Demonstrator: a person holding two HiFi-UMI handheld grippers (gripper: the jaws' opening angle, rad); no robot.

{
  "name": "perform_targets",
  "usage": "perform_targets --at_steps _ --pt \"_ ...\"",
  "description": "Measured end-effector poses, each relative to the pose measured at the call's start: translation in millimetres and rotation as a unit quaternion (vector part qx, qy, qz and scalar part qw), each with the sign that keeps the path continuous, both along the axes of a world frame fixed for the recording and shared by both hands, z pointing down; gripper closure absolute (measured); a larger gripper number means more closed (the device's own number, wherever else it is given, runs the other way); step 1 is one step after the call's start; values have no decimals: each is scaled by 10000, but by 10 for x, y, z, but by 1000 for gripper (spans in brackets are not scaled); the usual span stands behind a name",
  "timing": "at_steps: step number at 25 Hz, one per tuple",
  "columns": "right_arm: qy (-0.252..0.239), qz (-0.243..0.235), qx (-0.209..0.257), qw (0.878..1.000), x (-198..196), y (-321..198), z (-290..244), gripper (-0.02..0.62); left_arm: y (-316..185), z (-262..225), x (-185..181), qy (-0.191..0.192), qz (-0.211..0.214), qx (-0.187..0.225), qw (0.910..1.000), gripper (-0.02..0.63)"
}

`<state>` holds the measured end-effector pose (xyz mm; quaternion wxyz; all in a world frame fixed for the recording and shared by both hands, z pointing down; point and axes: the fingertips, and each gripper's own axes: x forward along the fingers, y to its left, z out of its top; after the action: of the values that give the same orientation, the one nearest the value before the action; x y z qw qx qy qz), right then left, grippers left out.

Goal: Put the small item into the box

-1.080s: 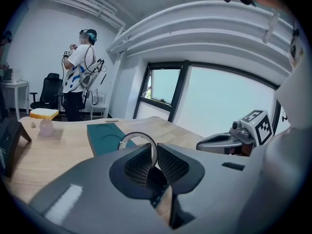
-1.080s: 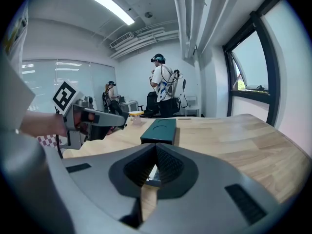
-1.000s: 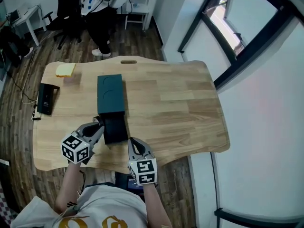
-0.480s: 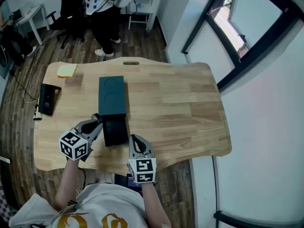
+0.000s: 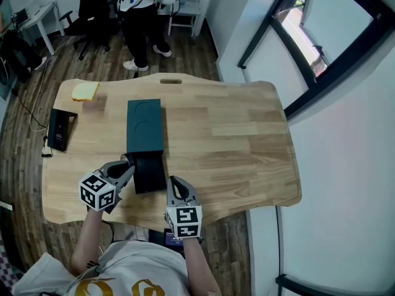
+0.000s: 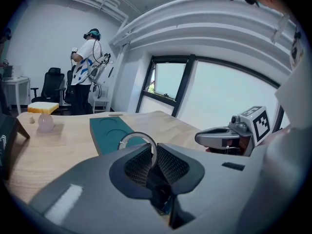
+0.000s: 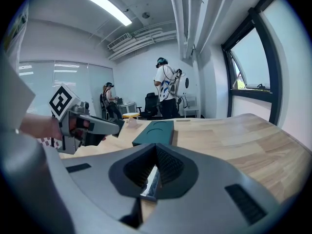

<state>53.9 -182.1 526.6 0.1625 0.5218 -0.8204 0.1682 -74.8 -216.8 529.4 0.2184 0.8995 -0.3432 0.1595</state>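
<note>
My left gripper (image 5: pixel 126 164) is shut on a thin silver ring (image 6: pixel 138 139), which stands up between its pads. It sits at the left side of the black part (image 5: pixel 150 171) at the near end of the box. The teal box tray (image 5: pixel 145 125) with two round recesses lies flat beyond that; it also appears in the left gripper view as the tray (image 6: pixel 113 132) and in the right gripper view as the tray (image 7: pixel 153 131). My right gripper (image 5: pixel 174 184) is shut, low over the table just right of the black part, with nothing clearly between its pads.
A yellow block (image 5: pixel 85 90) and a small pinkish round item (image 5: pixel 92 102) lie at the table's far left corner. A black device (image 5: pixel 60 128) lies at the left edge. A person (image 5: pixel 143 17) stands beyond the table. A window wall is on the right.
Both grippers stay almost where they were beside the black part. The person beyond the table has stepped to the right.
</note>
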Motion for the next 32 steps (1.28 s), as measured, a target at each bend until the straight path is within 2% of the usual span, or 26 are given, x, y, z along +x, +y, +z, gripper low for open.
perform_targets --at_steps 7,16,22,26,32 --pt "-90 83 -52 9999 96 -105 123 591 -83 245 99 -108 116 -249 9996 568" --pt "-86 52 -321 9994 143 -244 361 591 -37 603 326 -853 757 -386 9927 568" --pt "-189 -10 -530 9984 128 -290 526 591 0 819 442 -1070 1136 -647 9856 568" --pt "-262 -31 -740 9969 134 -288 690 591 54 934 547 -1392 1570 -565 9761 568" --pt "-268 -123 -899 9955 126 -313 833 591 156 1238 615 -1983 1981 -752 9570 568"
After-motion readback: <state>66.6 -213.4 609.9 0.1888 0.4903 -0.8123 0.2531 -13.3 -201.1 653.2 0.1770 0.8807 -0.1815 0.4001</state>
